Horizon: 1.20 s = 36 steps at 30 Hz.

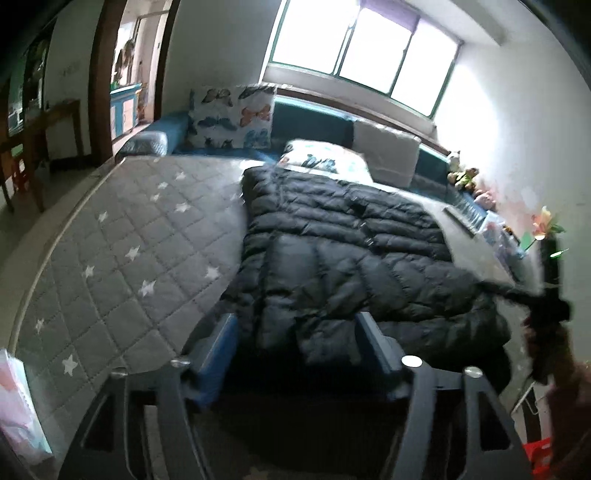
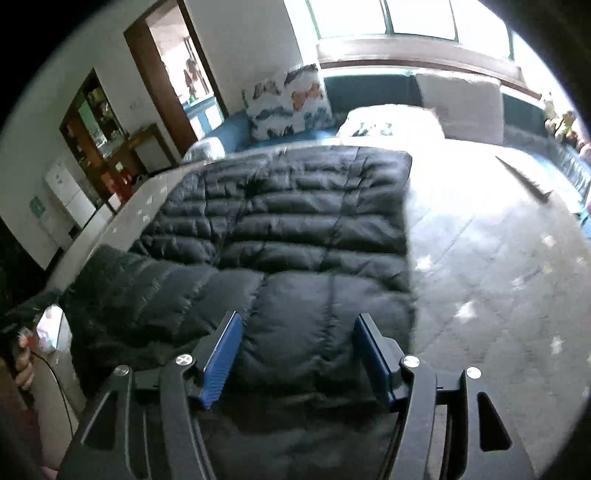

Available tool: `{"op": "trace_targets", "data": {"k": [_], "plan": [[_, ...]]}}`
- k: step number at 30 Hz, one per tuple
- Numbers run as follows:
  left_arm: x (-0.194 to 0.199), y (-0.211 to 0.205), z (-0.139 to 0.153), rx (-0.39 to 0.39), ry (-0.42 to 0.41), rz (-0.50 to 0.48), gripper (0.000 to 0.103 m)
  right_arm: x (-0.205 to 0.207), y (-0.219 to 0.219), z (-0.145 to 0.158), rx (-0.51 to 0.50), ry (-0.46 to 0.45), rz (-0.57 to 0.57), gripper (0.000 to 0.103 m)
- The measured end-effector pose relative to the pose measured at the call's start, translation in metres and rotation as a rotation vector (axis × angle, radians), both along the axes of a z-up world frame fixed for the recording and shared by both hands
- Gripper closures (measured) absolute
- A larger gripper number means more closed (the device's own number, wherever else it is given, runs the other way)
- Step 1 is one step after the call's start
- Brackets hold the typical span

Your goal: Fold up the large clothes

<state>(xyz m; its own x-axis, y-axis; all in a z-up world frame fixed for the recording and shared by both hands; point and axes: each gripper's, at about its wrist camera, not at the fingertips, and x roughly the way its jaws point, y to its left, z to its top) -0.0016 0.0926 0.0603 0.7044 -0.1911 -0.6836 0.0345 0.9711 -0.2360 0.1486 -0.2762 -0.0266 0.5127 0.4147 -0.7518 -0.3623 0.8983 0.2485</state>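
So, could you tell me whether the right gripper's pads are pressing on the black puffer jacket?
Apart. In the right wrist view the right gripper stands open, and jacket fabric shows between the blue pads with clear space on both sides.

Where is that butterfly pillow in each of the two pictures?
Left wrist view: butterfly pillow upper left of centre, at the bed's head, beyond the black jacket.
Right wrist view: the pillow top centre, blurred, beyond the jacket.
Shared landmark: the window above the headboard.
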Motion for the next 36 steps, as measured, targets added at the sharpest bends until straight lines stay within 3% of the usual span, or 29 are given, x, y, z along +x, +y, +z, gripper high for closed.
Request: {"op": "trace_targets", "data": {"k": [5, 8, 12, 17, 19, 22, 27, 33, 36], "plan": [[0.005, -0.023, 0.018, 0.026, -0.051, -0.059, 0.023, -0.007, 0.022, -0.027, -0.072, -0.034, 0.006, 0.014], [0.019, -0.041, 0.024, 0.013, -0.044, -0.114, 0.022, -0.010, 0.028, -0.026, -0.117, -0.038, 0.024, 0.012], [0.048, -0.067, 0.025, 0.011, -0.026, -0.186, 0.019, -0.011, 0.027, -0.014, -0.095, -0.003, 0.018, 0.012], [0.086, -0.089, 0.002, 0.024, 0.064, -0.219, 0.019, -0.020, 0.038, -0.006, -0.029, -0.002, 0.056, 0.010], [0.098, -0.089, -0.017, 0.007, 0.122, -0.211, 0.019, -0.020, 0.043, -0.015, -0.054, 0.019, 0.064, 0.008], [0.101, -0.082, -0.037, -0.043, 0.137, -0.203, 0.016, -0.022, 0.044, -0.023, -0.050, 0.004, 0.068, 0.006], [0.104, -0.078, -0.060, -0.136, 0.158, -0.227, 0.000, -0.021, 0.046, -0.025, -0.046, 0.011, 0.069, 0.004], [0.097, -0.107, -0.071, 0.059, 0.148, -0.257, 0.000, -0.025, 0.052, -0.028, -0.095, 0.017, 0.087, 0.000], [0.097, -0.105, -0.075, 0.046, 0.145, -0.248, 0.000, -0.026, 0.054, -0.030, -0.114, 0.022, 0.096, 0.000]]}}
